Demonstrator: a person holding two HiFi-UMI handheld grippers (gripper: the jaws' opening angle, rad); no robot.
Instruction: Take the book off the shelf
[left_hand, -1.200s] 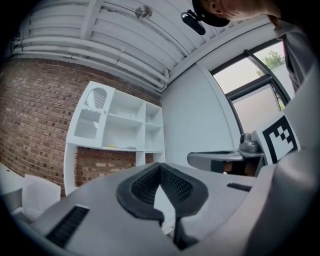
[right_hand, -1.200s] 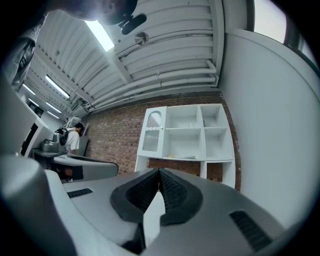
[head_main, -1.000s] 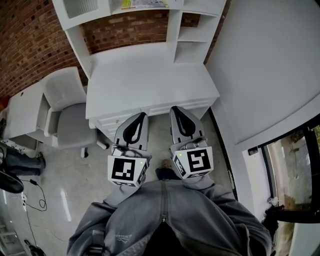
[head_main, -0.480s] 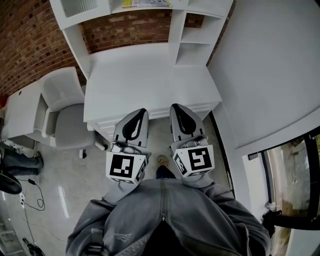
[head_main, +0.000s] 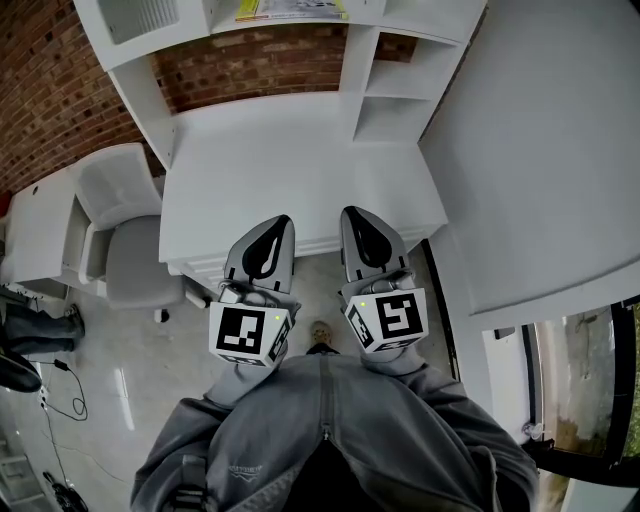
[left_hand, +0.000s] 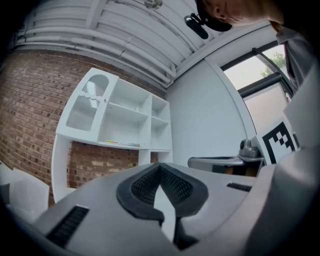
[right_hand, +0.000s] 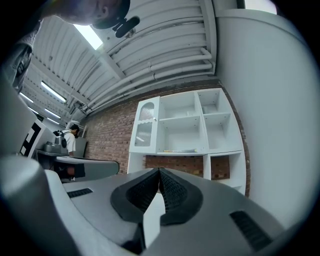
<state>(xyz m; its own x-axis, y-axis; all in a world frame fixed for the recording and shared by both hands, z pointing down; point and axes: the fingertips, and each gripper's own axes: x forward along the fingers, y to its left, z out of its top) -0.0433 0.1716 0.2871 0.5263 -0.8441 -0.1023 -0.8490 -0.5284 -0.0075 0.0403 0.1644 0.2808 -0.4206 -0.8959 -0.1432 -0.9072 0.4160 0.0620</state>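
Both pairs of jaws are pressed together with nothing between them. The left gripper (head_main: 270, 235) and right gripper (head_main: 360, 230) sit side by side at the centre of the head view, at the near edge of the white desk (head_main: 300, 150). The book (head_main: 292, 9) lies flat on the shelf (head_main: 420, 15) at the top edge, well apart from both. A grey chair (head_main: 125, 250) stands at the left.

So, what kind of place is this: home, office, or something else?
Probably a study or office corner; home or workplace, I cannot tell. A white desk with a shelf unit on top stands against a brick wall, a grey chair is beside it, and a book lies on one shelf.
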